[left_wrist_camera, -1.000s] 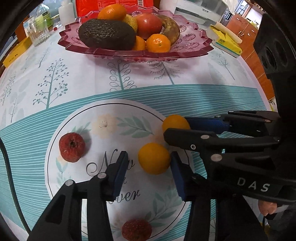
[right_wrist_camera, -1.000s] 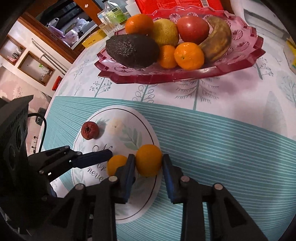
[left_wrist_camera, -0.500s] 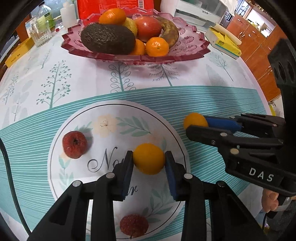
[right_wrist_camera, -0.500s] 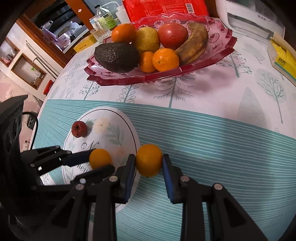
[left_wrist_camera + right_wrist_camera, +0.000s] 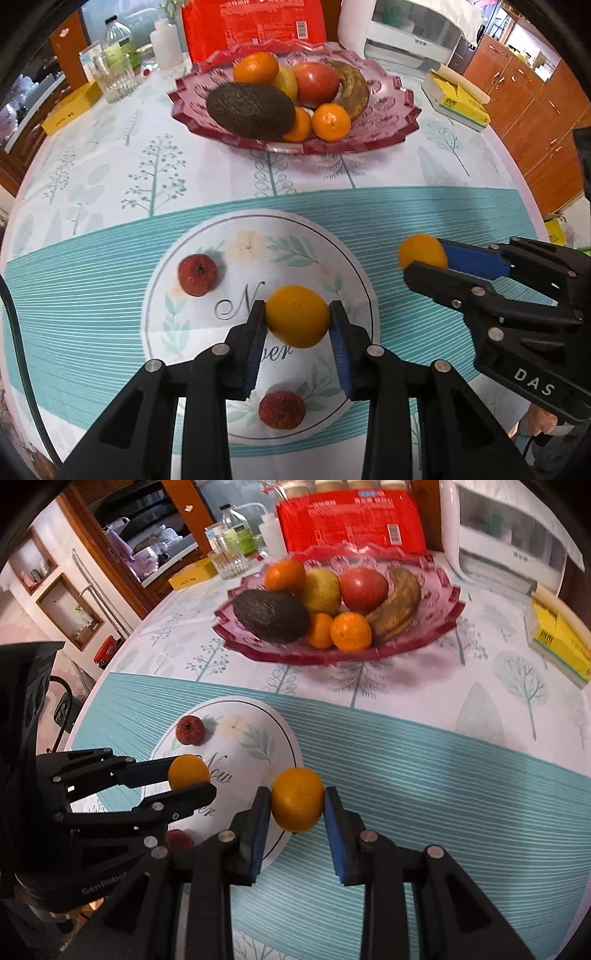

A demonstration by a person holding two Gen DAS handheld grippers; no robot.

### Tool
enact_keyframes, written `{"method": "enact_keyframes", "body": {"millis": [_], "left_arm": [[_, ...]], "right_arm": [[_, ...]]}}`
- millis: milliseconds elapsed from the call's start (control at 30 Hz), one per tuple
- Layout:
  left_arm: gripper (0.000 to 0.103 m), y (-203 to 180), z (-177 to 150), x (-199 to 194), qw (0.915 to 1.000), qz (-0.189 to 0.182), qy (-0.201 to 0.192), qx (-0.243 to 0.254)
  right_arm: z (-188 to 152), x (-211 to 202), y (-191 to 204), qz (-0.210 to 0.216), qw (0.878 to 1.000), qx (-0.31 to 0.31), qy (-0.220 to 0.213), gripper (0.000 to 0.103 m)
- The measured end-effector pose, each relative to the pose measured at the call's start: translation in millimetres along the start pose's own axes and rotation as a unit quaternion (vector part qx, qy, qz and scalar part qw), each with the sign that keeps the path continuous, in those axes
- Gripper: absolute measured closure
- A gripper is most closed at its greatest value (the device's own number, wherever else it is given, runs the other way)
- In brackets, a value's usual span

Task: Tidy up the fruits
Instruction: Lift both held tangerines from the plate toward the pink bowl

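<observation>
My left gripper (image 5: 297, 320) is shut on a small orange (image 5: 297, 316) and holds it above the tablecloth's round print. My right gripper (image 5: 297, 801) is shut on a second small orange (image 5: 297, 799), also held above the table. Each gripper shows in the other's view: the right one (image 5: 424, 258) to the right, the left one (image 5: 188, 771) to the left. Two red lychees (image 5: 198, 269) (image 5: 282, 410) lie on the round print. A pink glass fruit bowl (image 5: 384, 136) at the back holds an avocado, oranges, a tomato, a lemon and a banana.
Behind the bowl (image 5: 436, 635) stand a red package (image 5: 255, 26), bottles and a glass (image 5: 114, 79), and a white appliance (image 5: 413, 37). A yellow box (image 5: 70, 107) lies at the left, a yellow pack (image 5: 458, 101) at the right. The table edge curves at the right.
My left gripper closed on its orange and lifted it. Both grippers rose and drew back with their oranges, the right one moving right; the bowl looks farther away.
</observation>
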State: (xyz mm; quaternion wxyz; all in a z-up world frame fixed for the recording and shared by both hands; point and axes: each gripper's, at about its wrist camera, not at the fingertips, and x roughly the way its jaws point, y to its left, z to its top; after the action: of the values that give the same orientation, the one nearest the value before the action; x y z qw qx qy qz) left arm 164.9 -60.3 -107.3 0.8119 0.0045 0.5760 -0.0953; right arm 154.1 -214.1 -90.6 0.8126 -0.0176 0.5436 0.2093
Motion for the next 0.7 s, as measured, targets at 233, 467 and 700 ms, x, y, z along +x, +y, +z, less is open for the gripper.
{"method": "enact_keyframes", "body": {"millis": [233, 467, 700], "left_arm": [[0.071, -5, 17, -45, 0.999, 0.021, -0.038, 0.014], [0.071, -12, 47, -97, 0.9935, 0.048, -0.093, 0.044], [0.071, -21, 86, -137, 0.9848, 0.071, -0.14, 0.074]], "right_arm": [[12, -46, 14, -0.012, 0.998, -0.037, -0.047, 0.074], [41, -103, 22, -0.055, 0.988, -0.085, -0.117, 0.074], [76, -148, 22, -0.088, 0.976, -0.102, -0.174, 0.074]]}}
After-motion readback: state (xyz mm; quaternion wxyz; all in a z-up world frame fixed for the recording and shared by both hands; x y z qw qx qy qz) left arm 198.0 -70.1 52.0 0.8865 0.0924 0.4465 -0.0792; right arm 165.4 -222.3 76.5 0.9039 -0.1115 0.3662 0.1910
